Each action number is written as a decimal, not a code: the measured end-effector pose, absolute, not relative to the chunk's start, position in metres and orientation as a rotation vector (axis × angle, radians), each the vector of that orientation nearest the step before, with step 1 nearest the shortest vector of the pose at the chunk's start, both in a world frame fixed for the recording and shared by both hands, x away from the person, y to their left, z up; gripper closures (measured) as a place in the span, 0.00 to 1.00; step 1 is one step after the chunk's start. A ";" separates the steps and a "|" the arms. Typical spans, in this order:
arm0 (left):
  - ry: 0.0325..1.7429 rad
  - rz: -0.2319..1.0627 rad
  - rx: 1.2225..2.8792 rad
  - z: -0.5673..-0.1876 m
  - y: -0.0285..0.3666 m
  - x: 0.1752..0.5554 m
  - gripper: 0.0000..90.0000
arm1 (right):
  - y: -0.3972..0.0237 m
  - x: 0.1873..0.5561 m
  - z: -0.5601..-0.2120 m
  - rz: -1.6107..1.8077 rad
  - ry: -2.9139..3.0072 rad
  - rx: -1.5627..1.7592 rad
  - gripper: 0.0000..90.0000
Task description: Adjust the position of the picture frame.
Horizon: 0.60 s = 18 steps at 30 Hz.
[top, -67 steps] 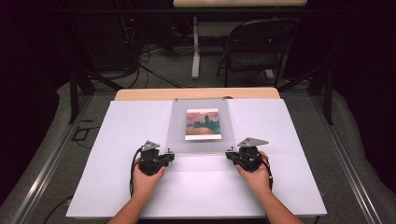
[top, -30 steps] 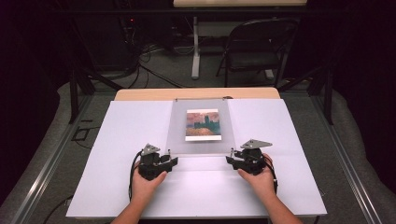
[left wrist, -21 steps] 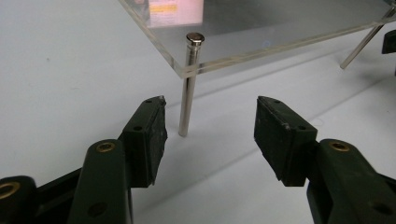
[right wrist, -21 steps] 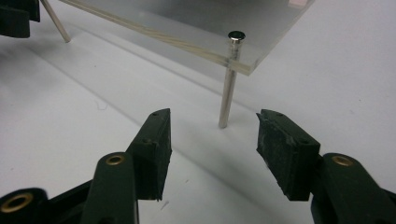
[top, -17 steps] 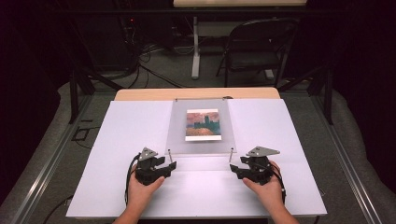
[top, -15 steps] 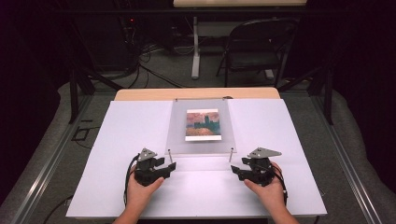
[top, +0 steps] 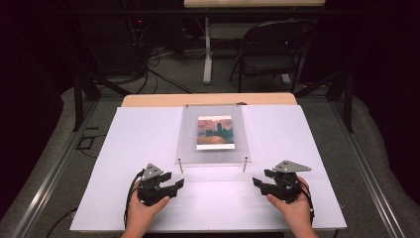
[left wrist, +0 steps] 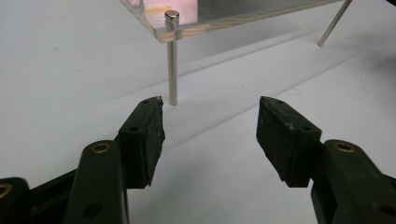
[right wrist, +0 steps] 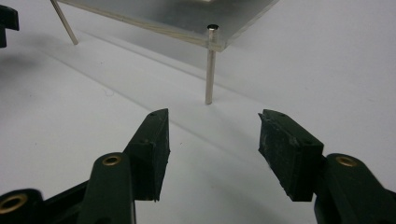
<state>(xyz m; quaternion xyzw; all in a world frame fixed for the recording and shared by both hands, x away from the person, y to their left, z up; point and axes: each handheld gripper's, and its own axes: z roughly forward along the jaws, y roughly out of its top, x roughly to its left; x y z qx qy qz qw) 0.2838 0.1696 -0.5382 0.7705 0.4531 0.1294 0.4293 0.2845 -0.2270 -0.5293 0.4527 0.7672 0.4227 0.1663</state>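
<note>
The clear acrylic frame (top: pixel 214 135) with a small painting print (top: pixel 214 132) in it stands raised on thin metal legs ahead of both tools, in the middle of the white desk (top: pixel 124 148). The left tool (top: pixel 174 183) rests low on the desk in the person's left hand (top: pixel 143 210), angled inward toward the frame's near left leg (top: pixel 181 166); its jaws stand apart, holding nothing. The right tool (top: pixel 259 179) sits likewise in the right hand (top: pixel 296 210), jaws apart and empty, aimed at the near right leg (top: pixel 244 164). The left gripper view shows the capped leg (left wrist: pixel 172 58) just beyond the left jaw tip; the right gripper view shows its leg (right wrist: pixel 210 65) ahead, between the jaws.
</note>
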 end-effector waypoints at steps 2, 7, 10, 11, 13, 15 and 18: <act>1.120 0.355 1.938 -0.536 0.170 0.279 0.45 | -0.228 0.285 -0.529 1.211 2.173 1.289 0.48; 1.209 0.363 1.974 -0.534 0.174 0.275 0.47 | -0.229 0.285 -0.530 1.216 2.175 1.310 0.48; 1.204 0.379 1.956 -0.533 0.177 0.276 0.47 | -0.228 0.286 -0.530 1.229 2.172 1.314 0.48; 1.200 0.380 1.952 -0.532 0.177 0.276 0.47 | -0.228 0.285 -0.530 1.227 2.174 1.308 0.48; 1.193 0.369 1.923 -0.531 0.179 0.276 0.47 | -0.227 0.285 -0.530 1.228 2.175 1.308 0.48; 1.186 0.352 1.909 -0.529 0.180 0.276 0.47 | -0.228 0.285 -0.530 1.231 2.172 1.319 0.48; 1.196 0.306 1.908 -0.527 0.183 0.278 0.45 | -0.228 0.285 -0.530 1.235 2.169 1.322 0.48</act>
